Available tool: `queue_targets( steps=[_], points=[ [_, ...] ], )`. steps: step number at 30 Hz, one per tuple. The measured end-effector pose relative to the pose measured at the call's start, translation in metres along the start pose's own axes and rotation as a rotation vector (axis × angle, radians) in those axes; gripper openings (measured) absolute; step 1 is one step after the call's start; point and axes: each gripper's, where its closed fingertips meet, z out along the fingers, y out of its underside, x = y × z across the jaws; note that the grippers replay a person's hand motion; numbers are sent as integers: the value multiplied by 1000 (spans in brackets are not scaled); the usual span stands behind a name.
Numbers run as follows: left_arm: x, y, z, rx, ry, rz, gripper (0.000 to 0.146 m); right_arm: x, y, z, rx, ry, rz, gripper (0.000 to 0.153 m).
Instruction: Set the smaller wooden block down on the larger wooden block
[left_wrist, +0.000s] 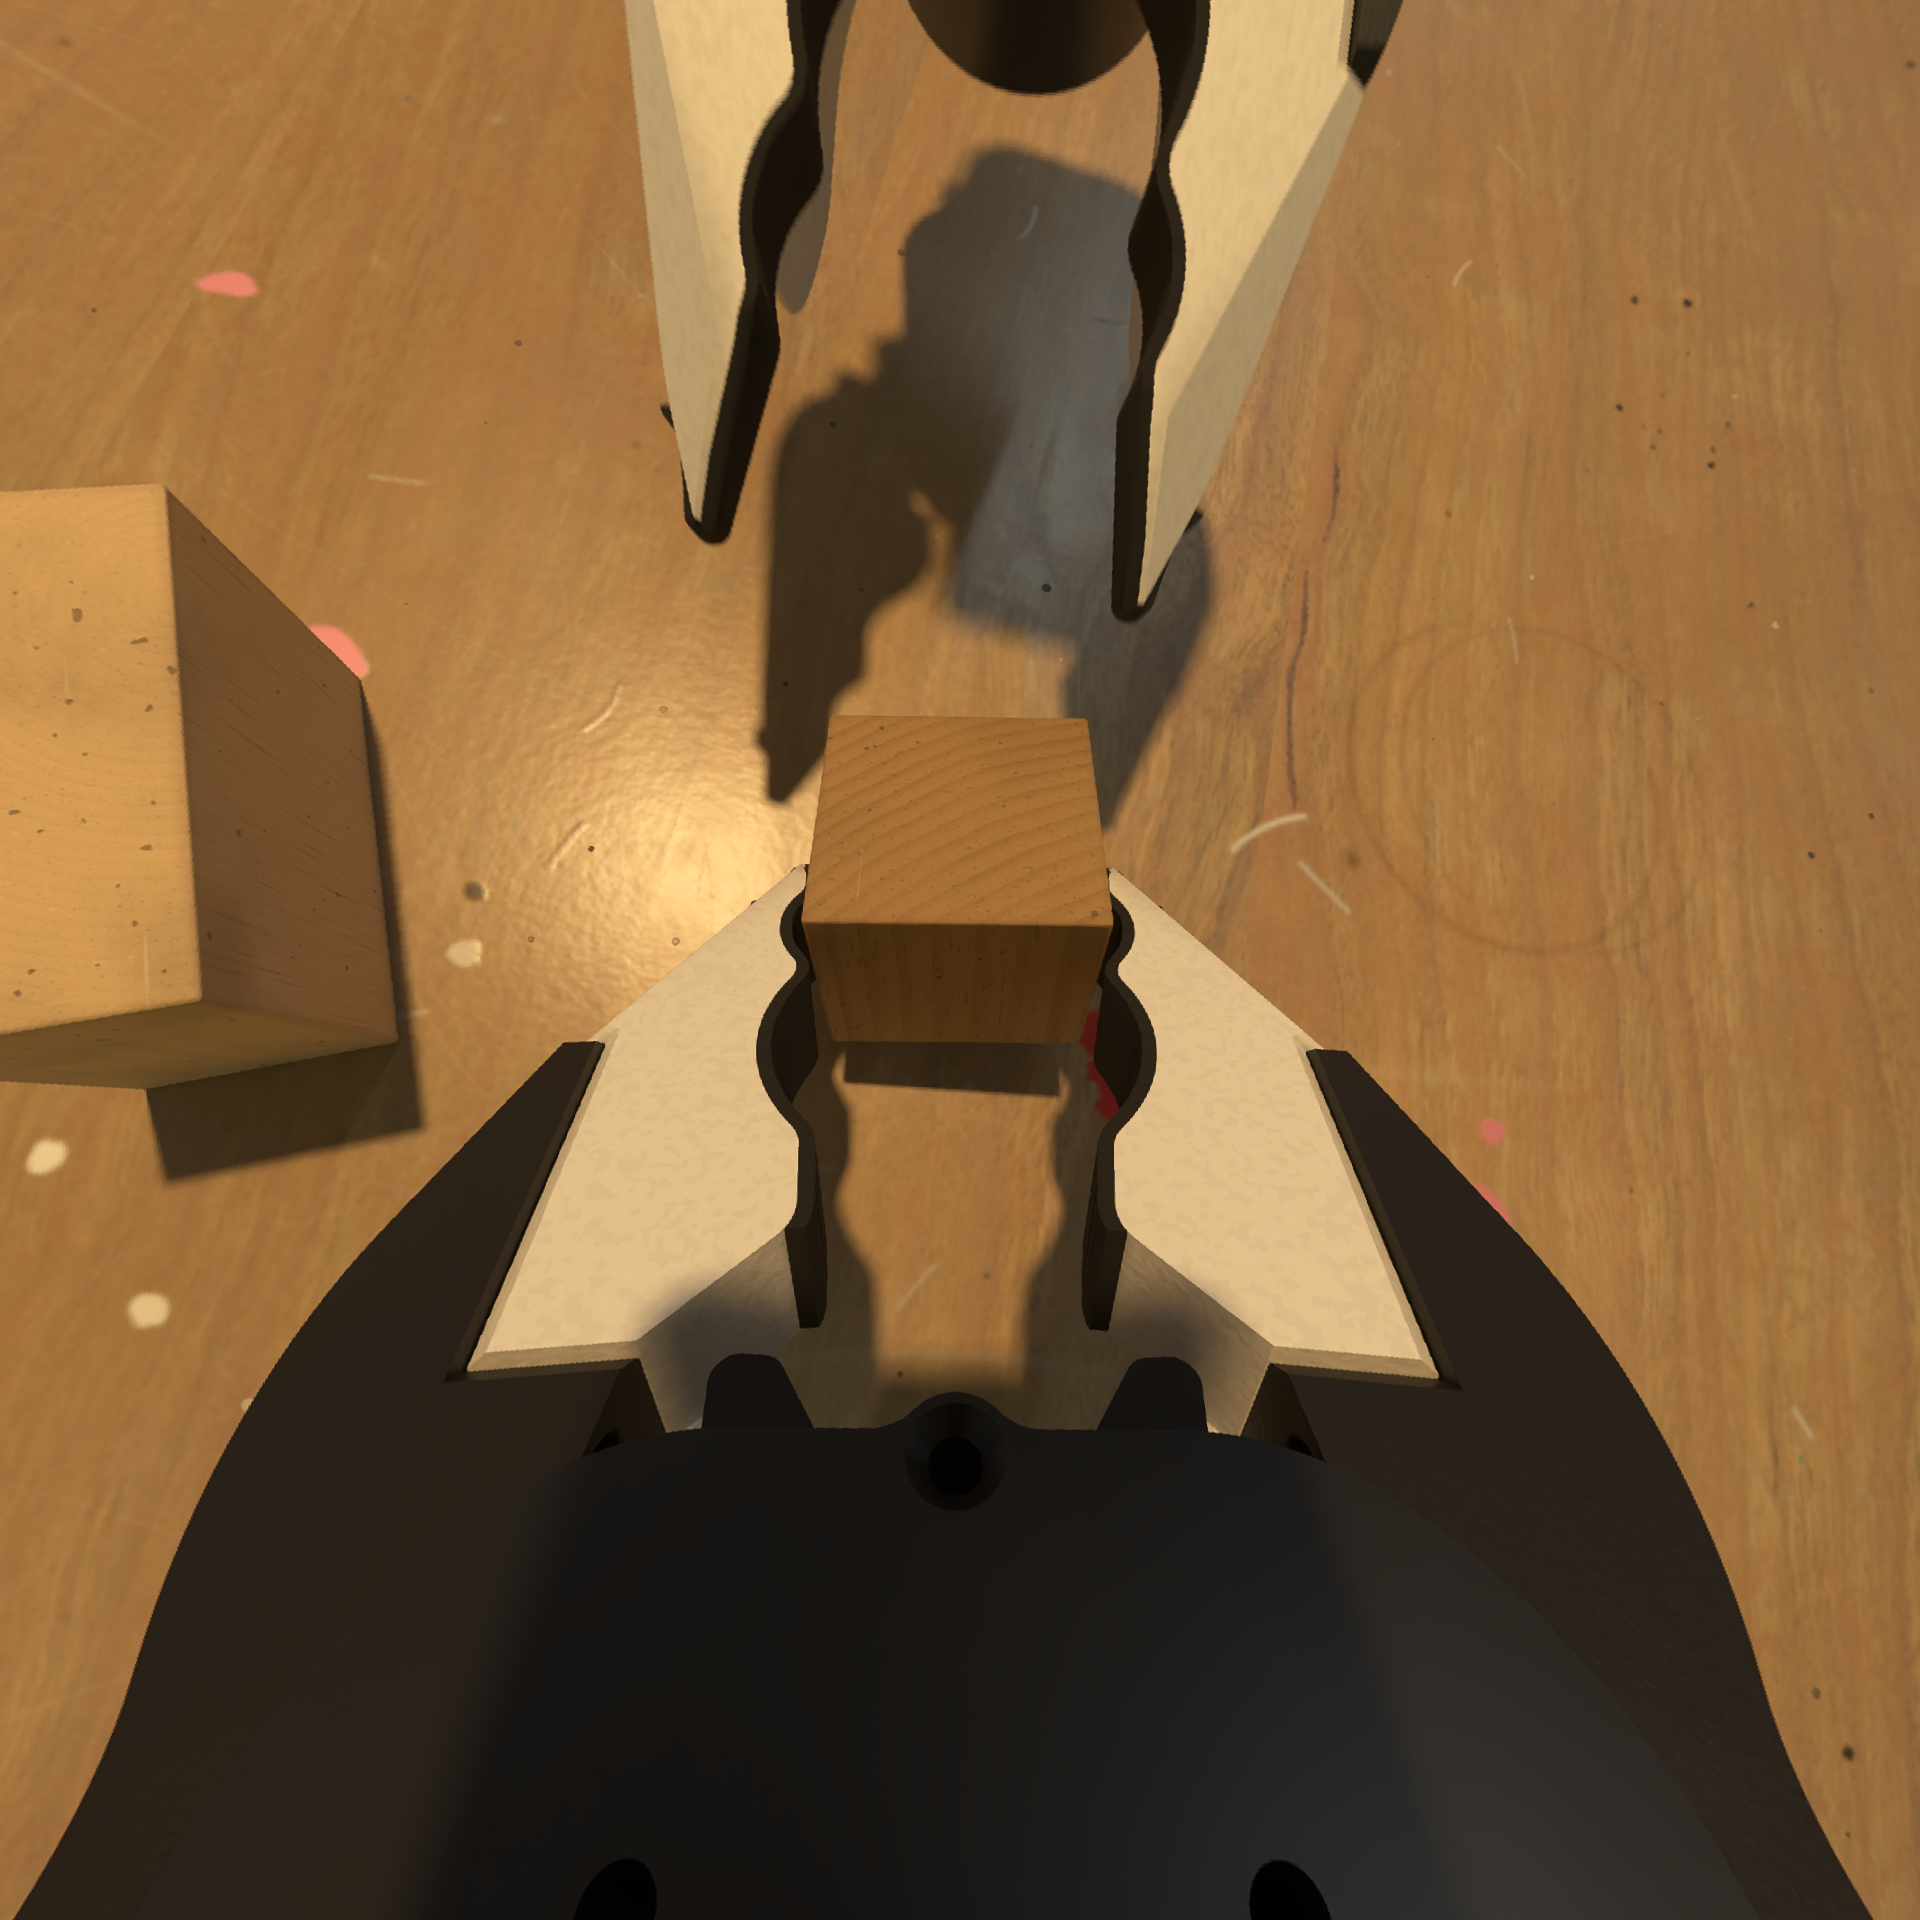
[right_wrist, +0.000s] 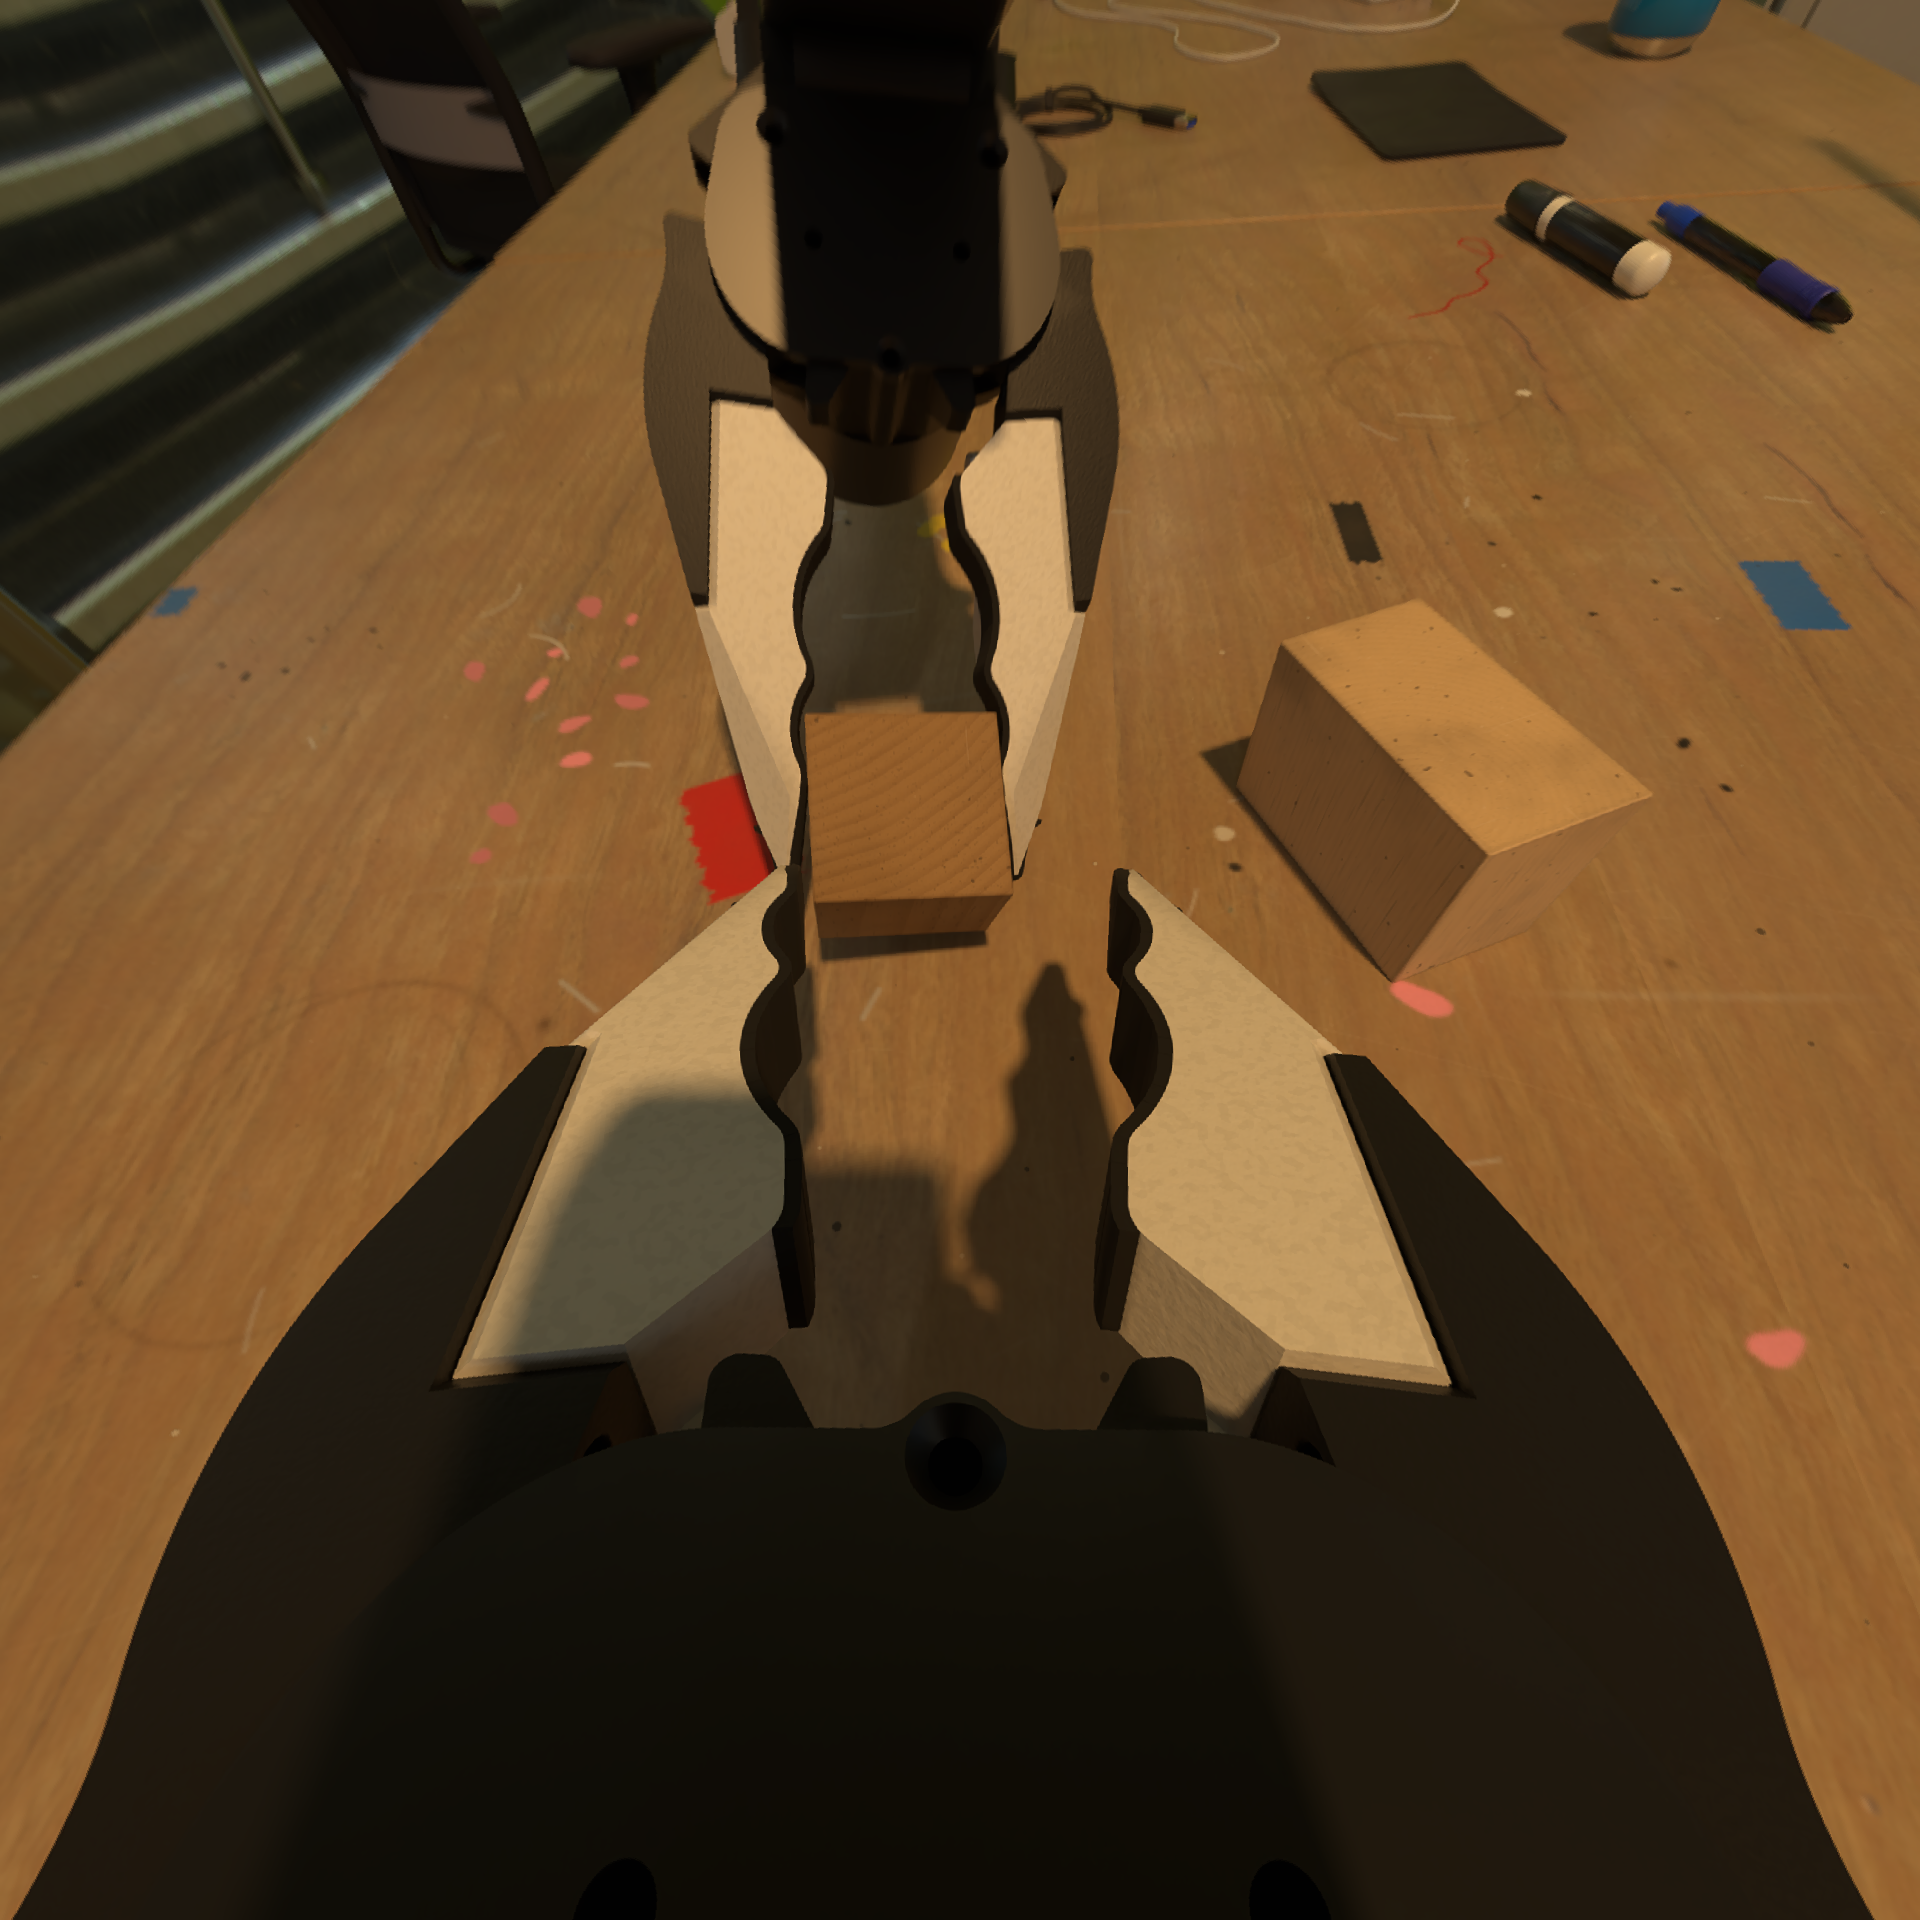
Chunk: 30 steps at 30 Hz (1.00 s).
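Note:
The smaller wooden block (left_wrist: 954, 831) sits between the fingertips of my left gripper (left_wrist: 956, 904), which is shut on its two sides. A thin shadow lies under the block, just above the table. The larger wooden block (left_wrist: 114, 779) stands on the table to the left, apart from it. My right gripper (left_wrist: 920, 561) faces me from the far side, open and empty. In the right wrist view my right gripper (right_wrist: 956, 894) is open just short of the smaller block (right_wrist: 904, 821), which the left gripper (right_wrist: 909, 862) holds. The larger block (right_wrist: 1455, 748) lies to the right.
The wooden table (right_wrist: 312, 935) has its edge at the far left, with a chair (right_wrist: 436, 114) beyond. Two markers (right_wrist: 1590, 249), a black pad (right_wrist: 1434, 109), a cable (right_wrist: 1101, 109) and a teal cup (right_wrist: 1657, 21) lie at the far right. A red patch (right_wrist: 717, 831) marks the table.

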Motion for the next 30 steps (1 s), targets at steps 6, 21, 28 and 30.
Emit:
queue_targets(
  steps=[6,21,28,30],
  points=[
    [-4,3,-4,17,-7,-27,52,-1,4,6,-30,10,-28,61],
    [-8,10,-8,2,-3,-40,52,2,8,7,-64,35,-12,57],
    [-20,0,-26,98,-68,-32,52,7,8,5,-56,47,3,57],
    [-28,-3,-34,129,-104,-37,52,9,8,4,-58,59,4,57]
  ],
)
